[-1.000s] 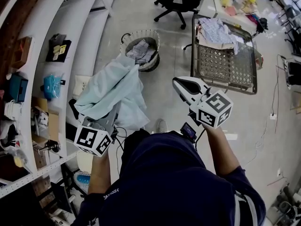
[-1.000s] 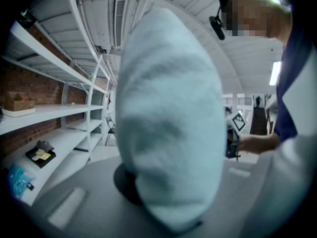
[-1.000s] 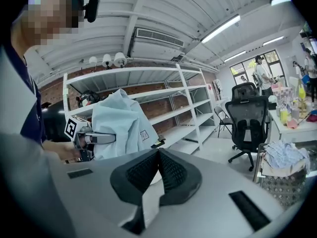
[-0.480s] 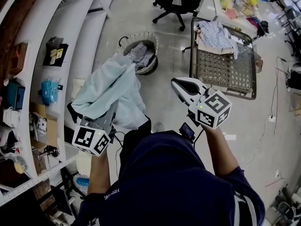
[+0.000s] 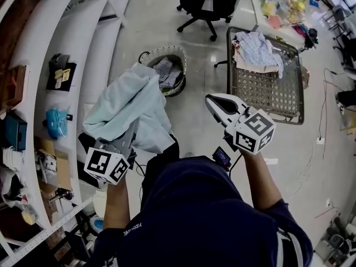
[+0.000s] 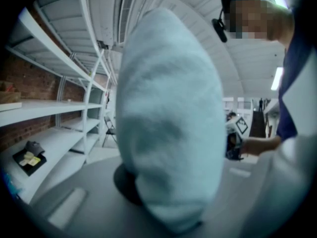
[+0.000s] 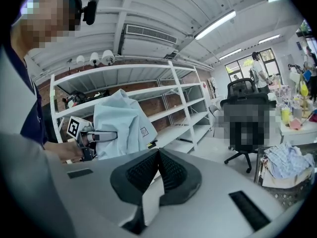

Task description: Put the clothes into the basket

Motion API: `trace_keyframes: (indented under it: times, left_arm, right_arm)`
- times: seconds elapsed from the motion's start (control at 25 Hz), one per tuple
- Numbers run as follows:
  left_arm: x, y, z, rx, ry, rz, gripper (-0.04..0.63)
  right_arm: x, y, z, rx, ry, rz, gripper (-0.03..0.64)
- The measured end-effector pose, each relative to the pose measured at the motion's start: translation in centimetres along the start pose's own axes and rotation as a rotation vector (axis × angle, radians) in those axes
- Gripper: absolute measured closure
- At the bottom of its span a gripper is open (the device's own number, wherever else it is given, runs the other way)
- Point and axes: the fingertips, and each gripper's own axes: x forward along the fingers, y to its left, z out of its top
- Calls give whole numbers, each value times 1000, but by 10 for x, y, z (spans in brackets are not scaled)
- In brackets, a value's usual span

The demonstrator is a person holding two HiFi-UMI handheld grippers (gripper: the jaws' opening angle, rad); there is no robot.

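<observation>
**Clerk:** First entry, far left?

**Checker:** White shelving (image 5: 61,43), on the outer side of the left gripper (image 5: 125,144). Small goods sit on its boards, too small to list.

**Clerk:** Left gripper, condition?

**Checker:** Jaws closed down on one light-blue garment (image 5: 130,102). The cloth bunches up over the fingers and covers them. In the left gripper view it fills the middle of the frame and hides the tips. It is held in the air, clear of the floor (image 5: 194,113).

**Clerk:** Next item, ahead of those fingers?

**Checker:** Basket (image 5: 146,56), round and white-rimmed, standing on the floor. It lies past the garment's far edge, ahead of the left fingers and a little to their right, apart from them. Checked clothes (image 5: 166,71) lie inside it. The light-blue garment is not in it.

**Clerk:** Right gripper?

**Checker:** Right gripper (image 7: 158,155), ribbed dark pads meeting at the tips, nothing between them, nothing carried. It is held beside the left one, apart from the garment. Seen from the right gripper view, the garment hangs off to the left of its fingers.

**Clerk:** Beyond the right fingers?

**Checker:** Wire cart (image 5: 266,88), ahead of the right fingers and to their right, well apart. Pale clothes (image 5: 257,44) are heaped at its far end, some hanging over the rim. One black office chair (image 5: 206,4) stands farther ahead of the same fingers, past the basket and cart.
</observation>
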Motion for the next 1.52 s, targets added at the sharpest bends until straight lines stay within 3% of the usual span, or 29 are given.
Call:
trace_keyframes:
  times: [0.48,1.08,1.52]
  left_arm:
    - [60,114,17,-35,31,-54,543]
    - [122,204,36,-55,52,-140,543]
    - [145,248,49,-58,40,-167,543]
  right_arm:
    - [123,-32,35,39,41,-5,611]
    - [228,-71,70,58,89,-35,611]
    - [268,-89,93,61,87,-50,611]
